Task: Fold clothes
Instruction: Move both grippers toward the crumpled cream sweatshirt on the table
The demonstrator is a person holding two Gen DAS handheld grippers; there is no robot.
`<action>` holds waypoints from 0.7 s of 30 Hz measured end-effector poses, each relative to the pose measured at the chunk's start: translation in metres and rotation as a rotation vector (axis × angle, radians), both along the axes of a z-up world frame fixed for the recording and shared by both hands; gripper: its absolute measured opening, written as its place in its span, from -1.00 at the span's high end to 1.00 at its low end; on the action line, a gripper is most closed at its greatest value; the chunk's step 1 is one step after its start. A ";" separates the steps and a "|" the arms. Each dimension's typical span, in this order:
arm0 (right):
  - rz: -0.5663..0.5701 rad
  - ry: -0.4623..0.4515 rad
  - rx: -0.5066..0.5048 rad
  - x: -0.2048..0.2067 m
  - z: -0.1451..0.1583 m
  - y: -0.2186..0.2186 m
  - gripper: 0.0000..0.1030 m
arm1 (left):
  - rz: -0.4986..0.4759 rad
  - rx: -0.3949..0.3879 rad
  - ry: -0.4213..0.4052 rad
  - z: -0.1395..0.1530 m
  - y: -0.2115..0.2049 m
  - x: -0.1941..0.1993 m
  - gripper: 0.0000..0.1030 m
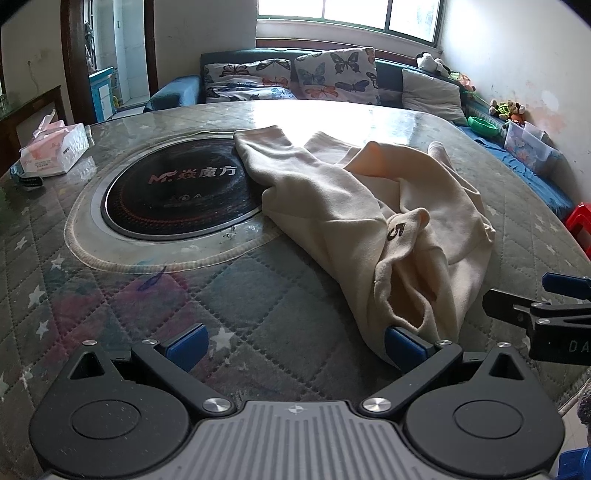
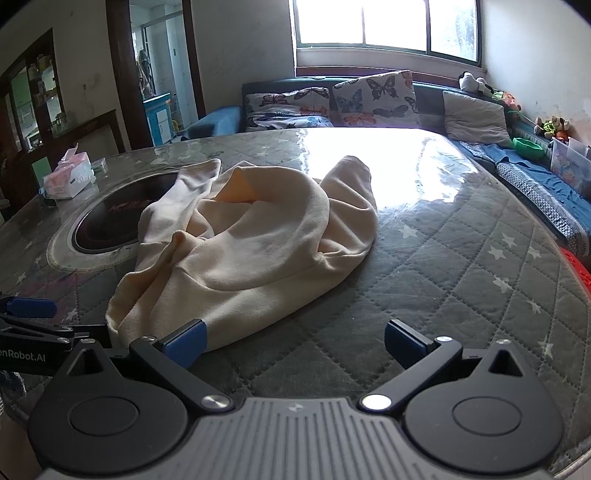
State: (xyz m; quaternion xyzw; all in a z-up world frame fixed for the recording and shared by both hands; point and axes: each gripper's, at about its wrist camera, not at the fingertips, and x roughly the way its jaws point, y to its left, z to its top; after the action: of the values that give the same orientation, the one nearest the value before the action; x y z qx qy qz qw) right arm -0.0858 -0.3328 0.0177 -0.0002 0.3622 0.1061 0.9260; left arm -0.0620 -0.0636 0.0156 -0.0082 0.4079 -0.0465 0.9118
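While both claws stood near the front edge of the desk point(image 1: 110, 295), a cream garment point(image 1: 354, 218) lay rumpled on its quilted, star-patterned cover, which showed glare from the window point(image 2: 384, 22) behind. The left claw point(image 1: 295, 345) had its blue-padded fingers point(image 1: 186, 345) spread wide apart, gripping nothing; the right-hand pad sat at the nearest hem of the garment, touching or just under the cloth, though which could not be told. The right claw point(image 2: 295, 343) was likewise spread wide with nothing between its pads, its left-hand pad just against the garment's near edge. In the right wrist view the garment point(image 2: 251, 251) looked bunched, with a rounded fold on top and two sleeve-like ends pointing away toward the far side. One end overlapped the rim of a round black cooktop point(image 1: 177, 192) set into the desk, left of the garment; red and white lettering showed on its glass. A dark numeral 5 was printed on a fold near the garment's middle in the left wrist view. A pink tissue pack point(image 1: 55, 149) sat at the far left of the desk, well apart from the garment. Behind the desk ran a sofa with butterfly-print cushions point(image 1: 336, 75).
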 end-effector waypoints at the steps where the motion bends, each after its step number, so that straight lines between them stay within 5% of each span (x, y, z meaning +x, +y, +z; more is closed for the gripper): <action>1: -0.001 0.000 0.001 0.001 0.000 0.000 -1.00 | -0.001 -0.001 0.001 0.000 0.000 0.001 -1.00; 21: 0.046 -0.038 -0.041 0.033 0.011 0.010 -1.00 | -0.028 -0.010 -0.020 0.016 0.001 0.030 -1.00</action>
State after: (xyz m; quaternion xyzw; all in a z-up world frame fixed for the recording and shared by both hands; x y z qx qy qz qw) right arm -0.0526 -0.3230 0.0282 -0.0293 0.3465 0.1201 0.9299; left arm -0.0324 -0.0631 0.0320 -0.0065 0.3984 -0.0614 0.9151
